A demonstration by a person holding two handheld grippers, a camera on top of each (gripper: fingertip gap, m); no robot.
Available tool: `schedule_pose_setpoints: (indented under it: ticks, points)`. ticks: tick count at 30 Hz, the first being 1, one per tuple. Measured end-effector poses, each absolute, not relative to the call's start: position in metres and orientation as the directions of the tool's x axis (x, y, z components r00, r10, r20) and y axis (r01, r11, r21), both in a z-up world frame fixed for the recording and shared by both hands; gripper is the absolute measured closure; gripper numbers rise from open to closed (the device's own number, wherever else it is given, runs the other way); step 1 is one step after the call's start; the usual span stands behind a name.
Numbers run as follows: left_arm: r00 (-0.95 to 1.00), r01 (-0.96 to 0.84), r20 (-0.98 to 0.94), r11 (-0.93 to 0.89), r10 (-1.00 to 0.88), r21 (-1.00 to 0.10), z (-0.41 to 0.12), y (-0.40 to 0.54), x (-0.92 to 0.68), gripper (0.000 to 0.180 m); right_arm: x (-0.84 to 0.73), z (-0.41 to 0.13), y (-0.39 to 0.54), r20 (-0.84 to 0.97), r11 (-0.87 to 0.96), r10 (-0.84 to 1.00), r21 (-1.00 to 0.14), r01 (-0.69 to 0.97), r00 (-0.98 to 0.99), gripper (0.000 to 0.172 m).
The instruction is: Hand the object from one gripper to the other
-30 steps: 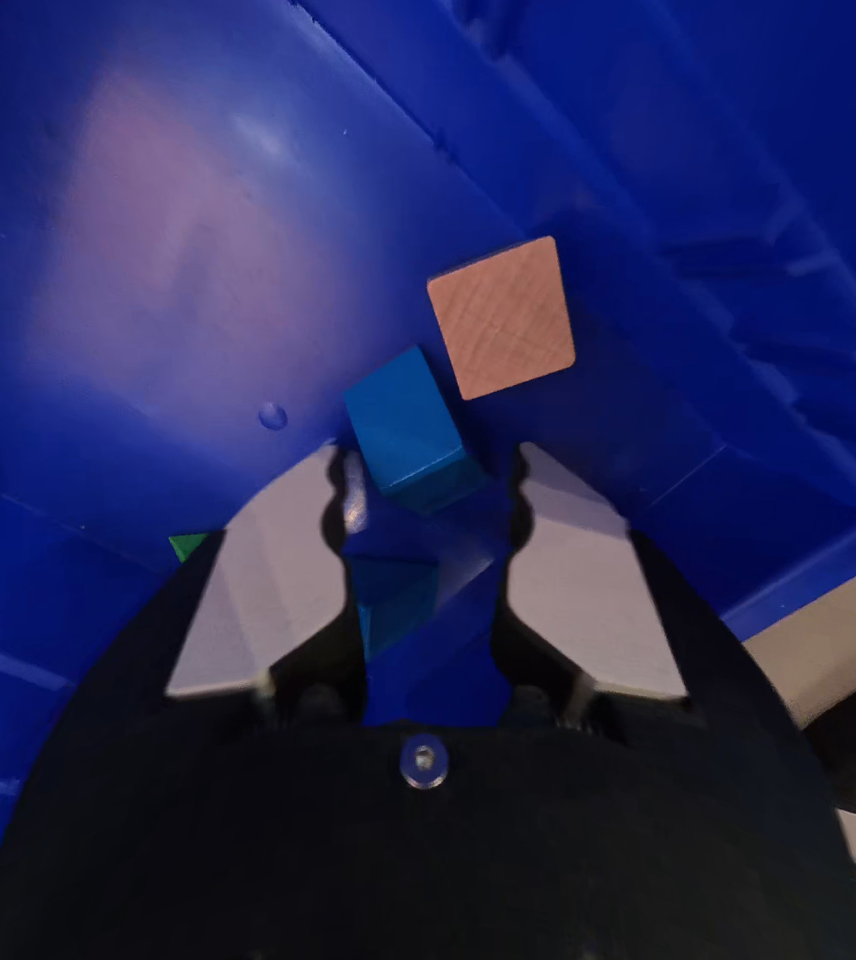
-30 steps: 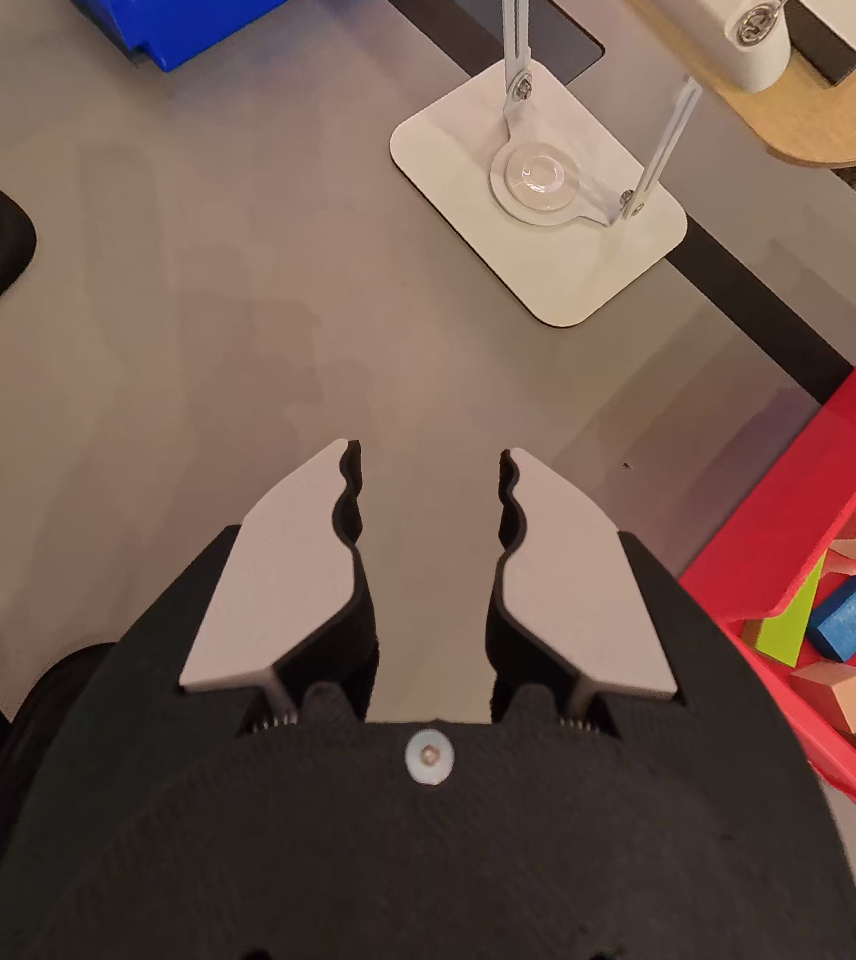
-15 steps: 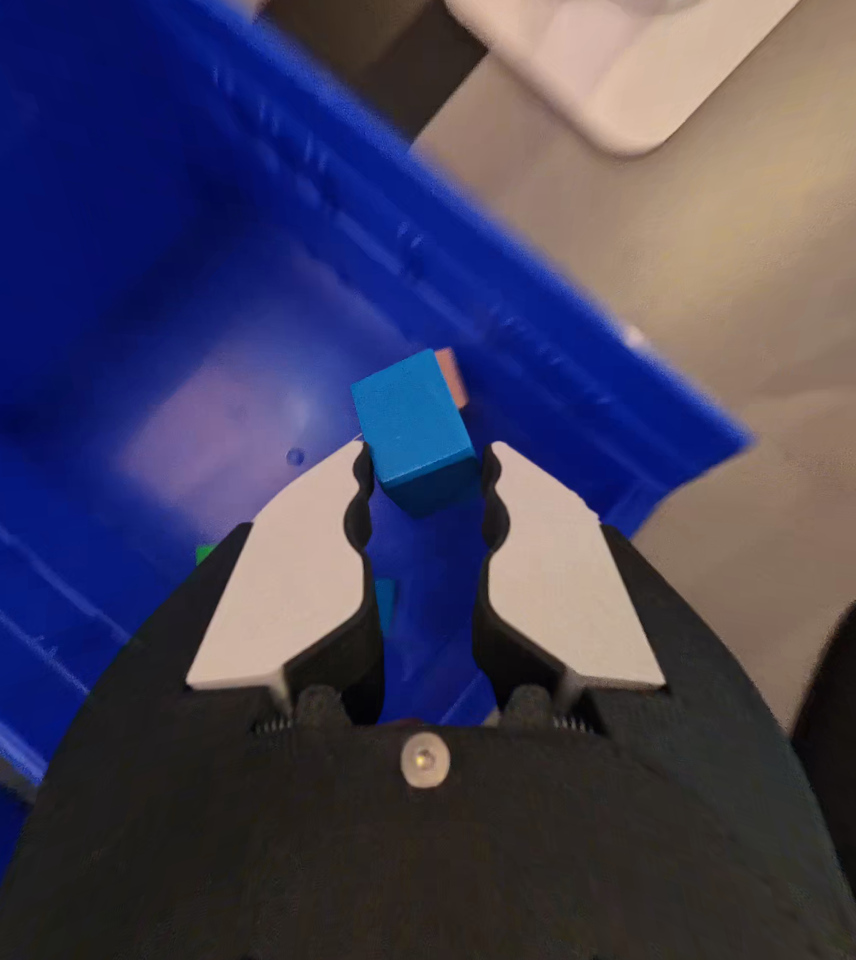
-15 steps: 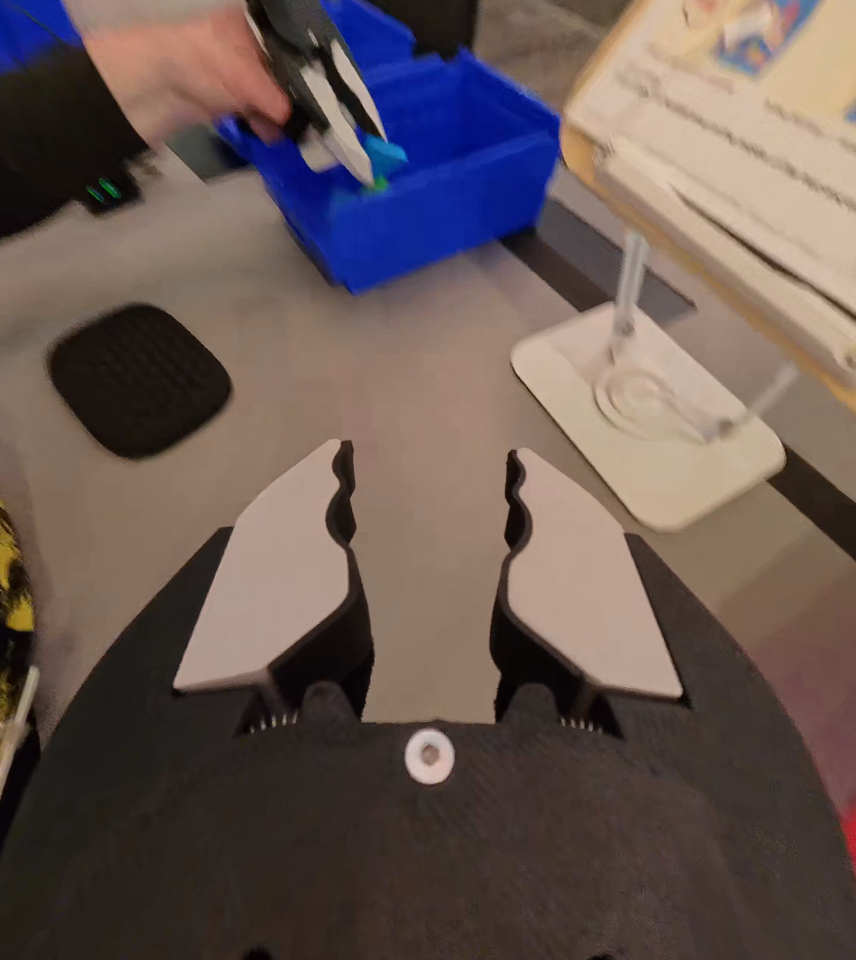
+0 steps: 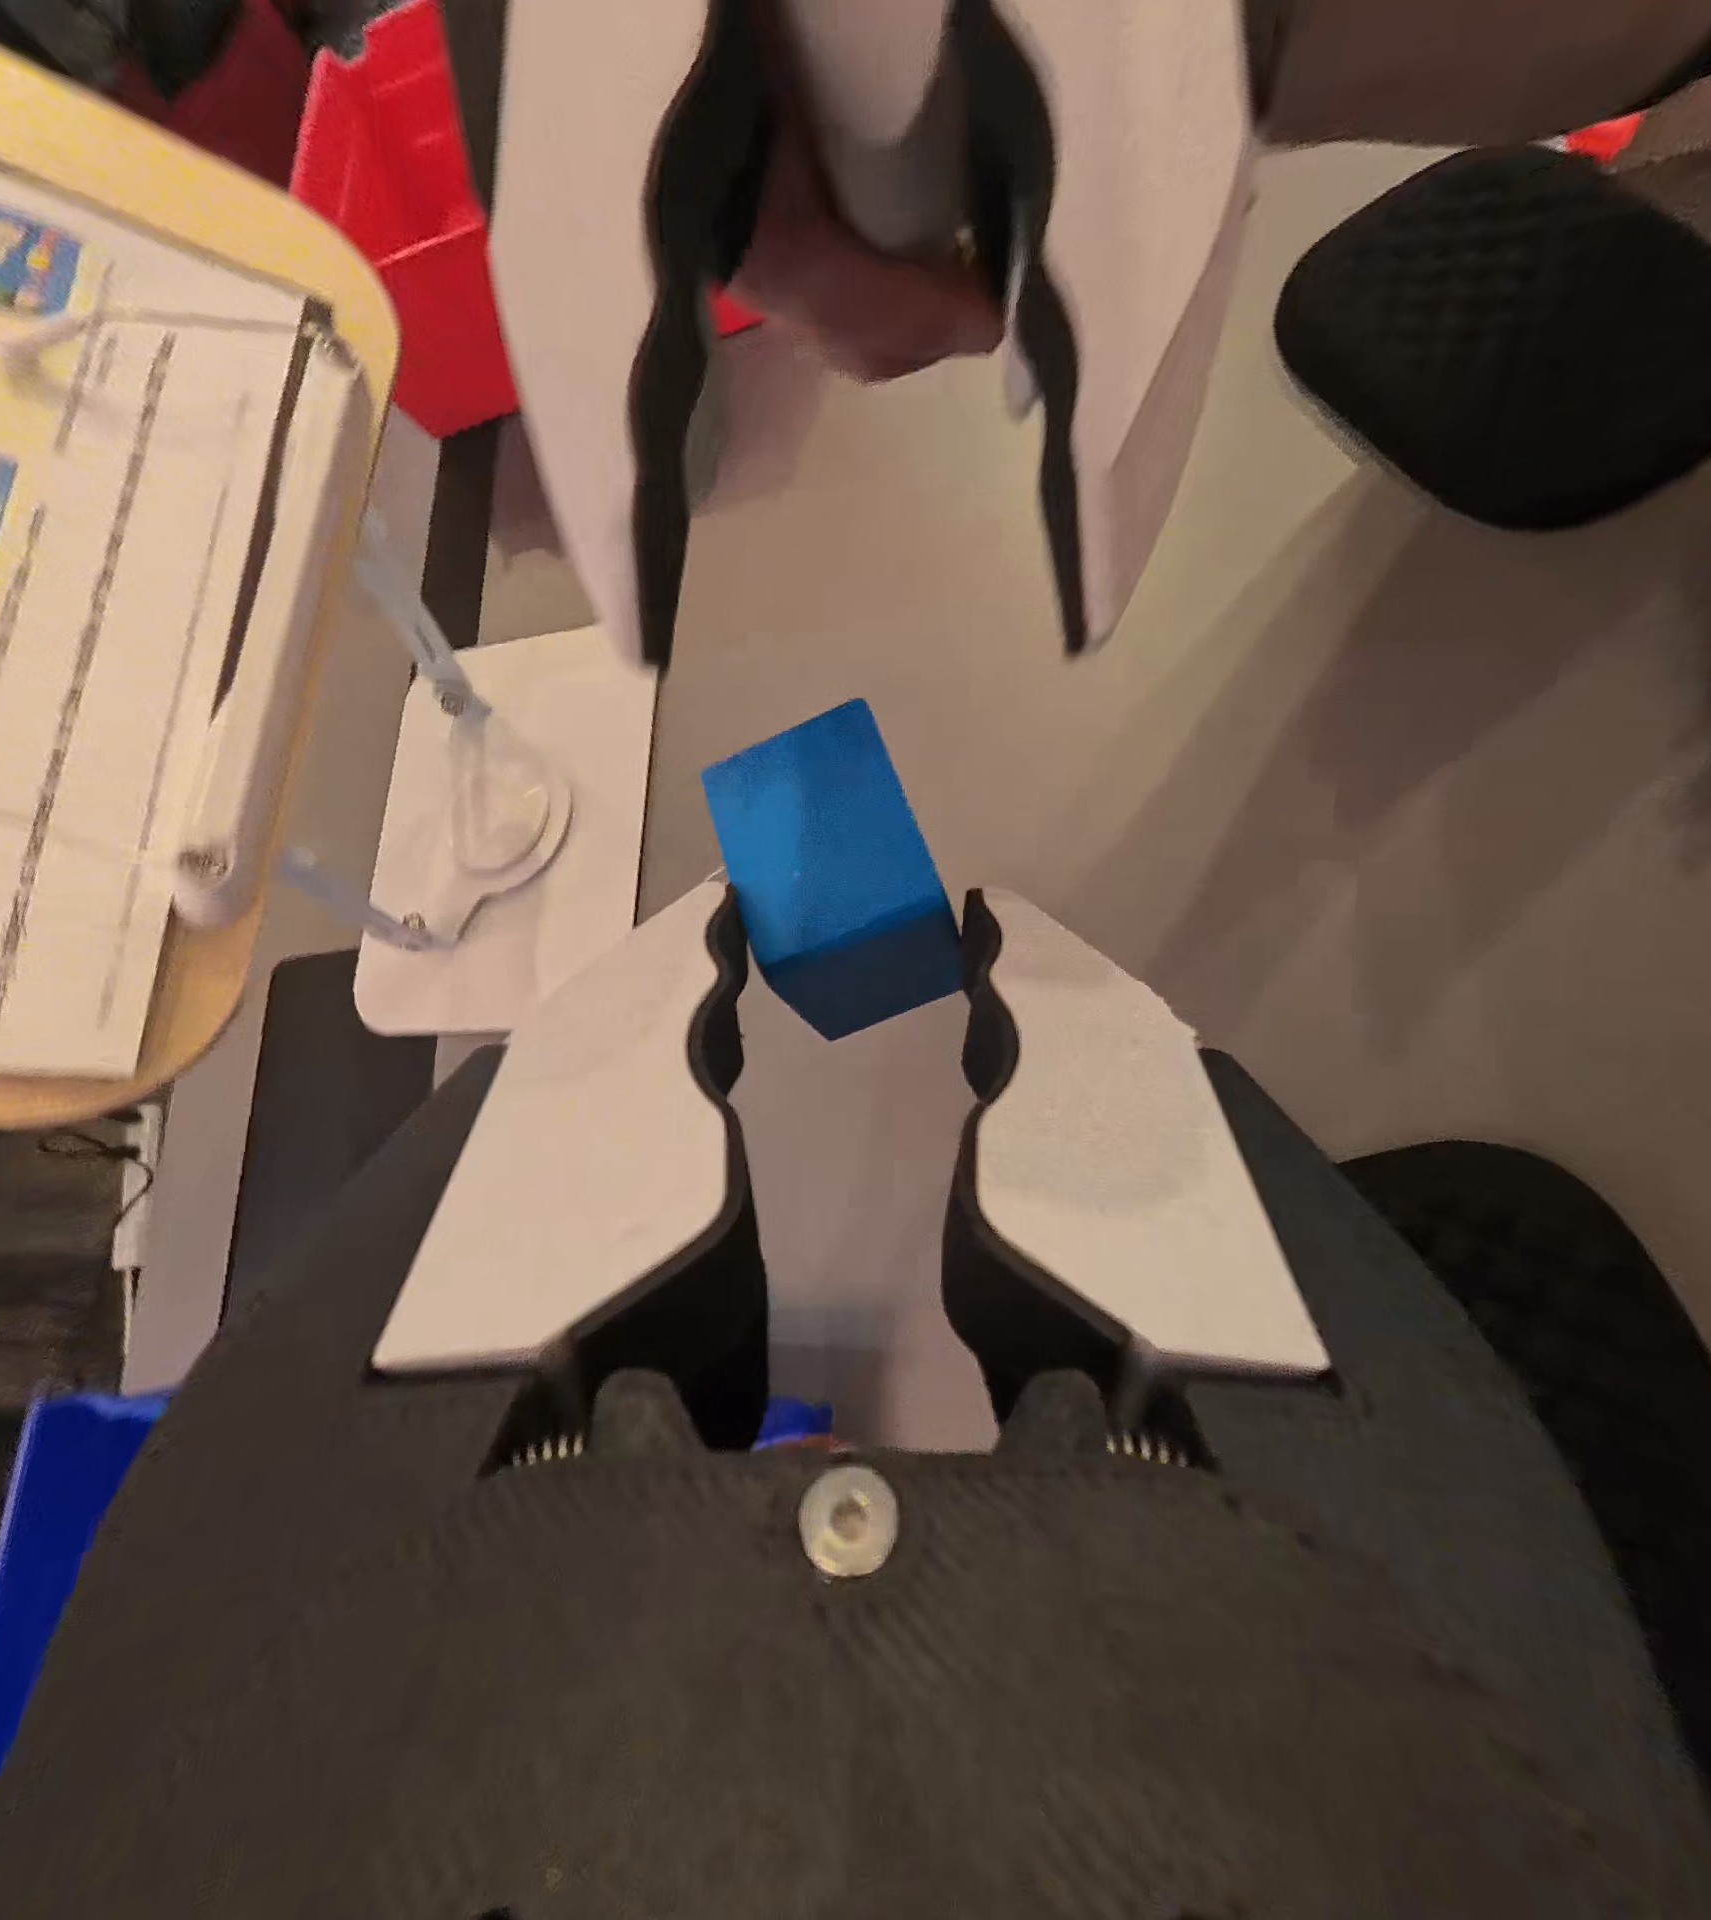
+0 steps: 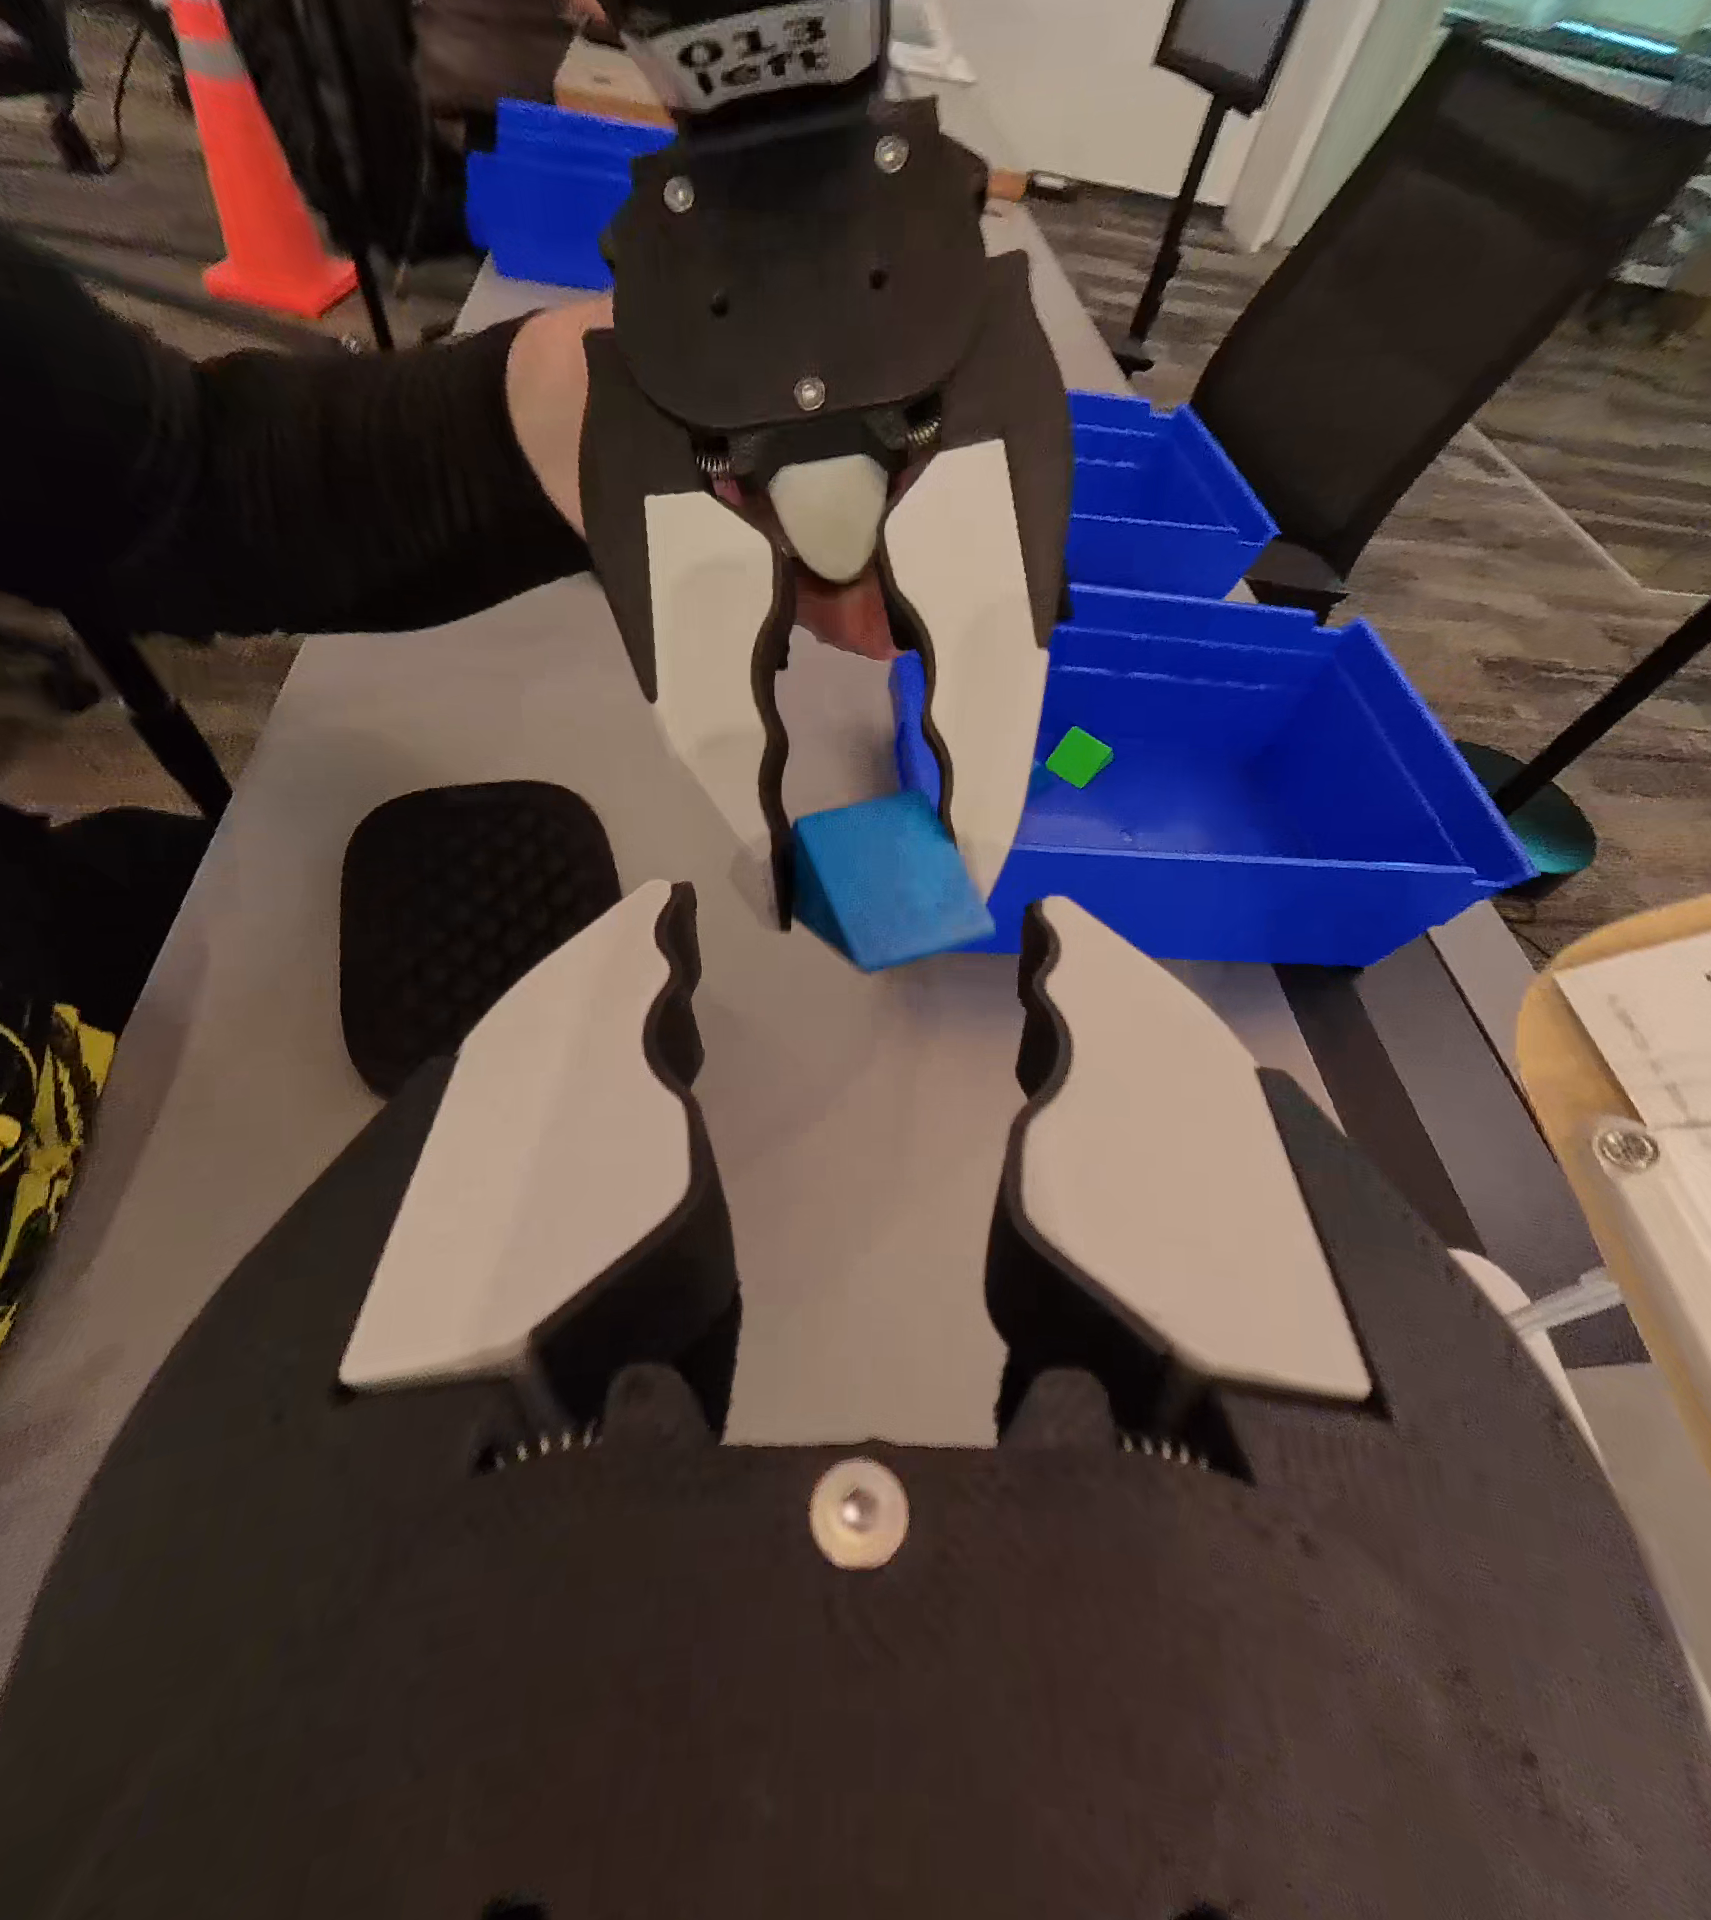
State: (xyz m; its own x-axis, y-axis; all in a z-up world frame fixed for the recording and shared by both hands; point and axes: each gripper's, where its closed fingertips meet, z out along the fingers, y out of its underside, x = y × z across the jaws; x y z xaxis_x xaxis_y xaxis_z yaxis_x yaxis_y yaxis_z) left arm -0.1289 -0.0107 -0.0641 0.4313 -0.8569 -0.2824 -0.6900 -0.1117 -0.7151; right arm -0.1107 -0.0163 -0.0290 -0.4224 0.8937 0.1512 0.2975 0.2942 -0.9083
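One blue block [image 5: 825,862], long axis toward right gripper [image 6: 856,977].

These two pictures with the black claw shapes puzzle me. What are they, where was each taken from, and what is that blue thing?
There is no robot here: a person holds a hand-held gripper in each hand, and each carries a camera looking along its two white fingers. In the left wrist view, the left gripper has its fingers closed on a blue block, with the right gripper pointing at it from the top of the frame. The right wrist view shows the same instant from the other side: the right gripper is open and holds nothing, just short of the block. On the grey table lie a black pad and a blue bin holding a green block.
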Motion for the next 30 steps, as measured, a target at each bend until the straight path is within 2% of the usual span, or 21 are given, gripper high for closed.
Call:
schedule_pose_setpoints:
  ticks: [3,6,8,22,30]
  points:
    - [0.380,-0.684,-0.298,-0.049,-0.876,-0.728,-0.055,-0.012,-0.110,0.140,-0.111,-0.031,-0.020,0.150,0.310,0.878,-0.901,0.303,-0.454,0.123]
    - [0.350,-0.668,-0.309,-0.005,-0.884,-0.744,-0.049,-0.015,-0.101,0.140,-0.107,-0.034,-0.020,0.116,0.289,0.876,-0.904,0.315,-0.469,0.124]
    - [0.336,-0.660,-0.312,0.015,-0.888,-0.752,-0.048,-0.016,-0.098,0.140,-0.102,-0.035,-0.018,0.123,0.300,0.874,-0.898,0.323,-0.470,0.132]
    - [0.350,-0.630,-0.248,-0.030,-0.903,-0.776,-0.045,-0.007,-0.087,0.145,-0.085,-0.030,-0.009,0.236,0.356,0.905,-0.876,0.326,-0.354,0.140]
    - [0.291,-0.769,-0.329,-0.015,-0.898,-0.640,-0.058,-0.003,-0.078,0.146,-0.079,-0.046,-0.009,0.252,0.405,0.897,-0.795,0.451,-0.363,0.134]
